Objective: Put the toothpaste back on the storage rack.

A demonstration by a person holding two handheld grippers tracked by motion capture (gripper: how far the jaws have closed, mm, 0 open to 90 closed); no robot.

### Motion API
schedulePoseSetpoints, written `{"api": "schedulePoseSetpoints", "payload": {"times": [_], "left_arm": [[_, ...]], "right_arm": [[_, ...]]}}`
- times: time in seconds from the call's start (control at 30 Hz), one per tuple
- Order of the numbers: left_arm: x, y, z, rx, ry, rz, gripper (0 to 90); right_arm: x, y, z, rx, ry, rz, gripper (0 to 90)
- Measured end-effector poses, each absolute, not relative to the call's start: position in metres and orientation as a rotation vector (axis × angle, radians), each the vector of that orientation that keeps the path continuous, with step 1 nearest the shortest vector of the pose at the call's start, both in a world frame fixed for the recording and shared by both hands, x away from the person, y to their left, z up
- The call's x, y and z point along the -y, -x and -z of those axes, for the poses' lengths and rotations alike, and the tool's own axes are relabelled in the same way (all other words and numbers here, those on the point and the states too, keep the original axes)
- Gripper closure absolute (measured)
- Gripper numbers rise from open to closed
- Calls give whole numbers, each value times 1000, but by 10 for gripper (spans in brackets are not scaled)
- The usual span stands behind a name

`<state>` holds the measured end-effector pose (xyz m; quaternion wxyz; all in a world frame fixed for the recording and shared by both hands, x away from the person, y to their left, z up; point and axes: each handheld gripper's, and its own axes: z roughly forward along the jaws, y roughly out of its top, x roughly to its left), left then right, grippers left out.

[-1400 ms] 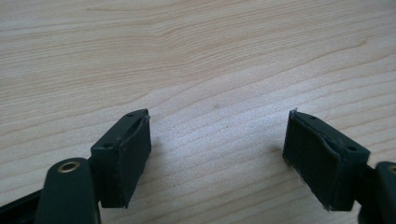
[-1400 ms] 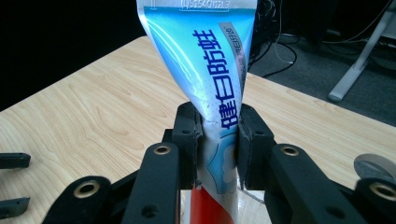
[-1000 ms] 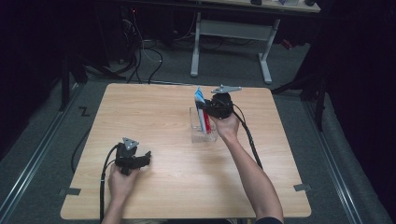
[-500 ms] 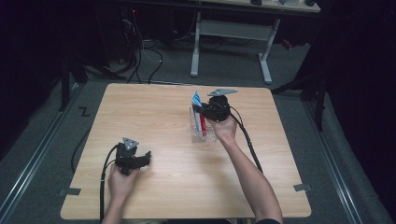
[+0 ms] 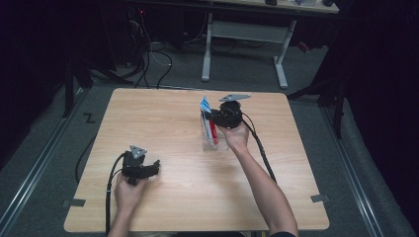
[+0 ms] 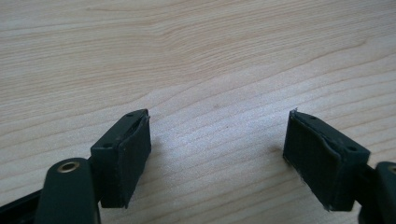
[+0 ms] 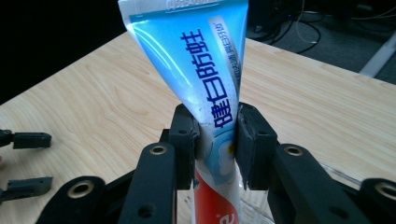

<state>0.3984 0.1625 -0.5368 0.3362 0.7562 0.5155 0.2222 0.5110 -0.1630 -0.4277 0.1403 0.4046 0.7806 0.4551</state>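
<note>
A blue, white and red toothpaste tube [image 7: 205,70] stands upright in a clear container [image 5: 216,142] at the table's middle right. Seen from above, the tube's blue top [image 5: 205,104] sticks out over the container. My right gripper [image 7: 215,135] grips the tube at mid-height with a pad pressed on each side. Its jaws have just been opening a little, with the tube still between them. In the high view the right gripper [image 5: 213,117] comes at the tube from the right. My left gripper [image 6: 217,154] is open over bare wood, and sits at front left [image 5: 154,169].
The wooden table [image 5: 163,118] is bare around the container. The left gripper's two jaws [image 7: 28,161] show far off at the left edge of the right gripper view. Beyond the table lie a dark floor, cables and a white desk frame [image 5: 244,34].
The right gripper and the tube have shifted slightly to the left over the container. The left hand has stayed still.
</note>
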Motion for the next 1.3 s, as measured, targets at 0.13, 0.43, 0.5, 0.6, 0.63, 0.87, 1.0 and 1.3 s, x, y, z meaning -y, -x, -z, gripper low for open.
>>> {"api": "schedulePoseSetpoints", "payload": {"times": [0.13, 0.43, 0.5, 0.6, 0.63, 0.87, 1.0, 1.3], "left_arm": [[-162, -398, 537, -1344, -1972, -579, 236], [-162, -398, 537, -1344, -1972, -579, 236], [-162, -398, 537, -1344, -1972, -579, 236], [-162, -398, 537, -1344, -1972, -579, 236], [-162, -398, 537, -1344, -1972, -579, 236], [-162, -398, 537, -1345, -1973, -579, 236], [-162, -398, 537, -1345, -1973, -579, 236], [-163, -398, 537, -1344, -1973, -578, 235]], "right_arm": [[160, -511, 428, -2252, -1161, -1306, 694], [161, -511, 428, -2247, -1178, -1304, 567], [161, -510, 427, -2248, -1170, -1295, 529], [164, -509, 425, -2232, -1177, -1305, 491], [165, -509, 424, -2227, -1179, -1307, 486], [175, -503, 419, -2180, -1190, -1349, 464], [180, -501, 416, -2161, -1195, -1374, 465], [191, -495, 410, -2155, -1203, -1370, 462]]}}
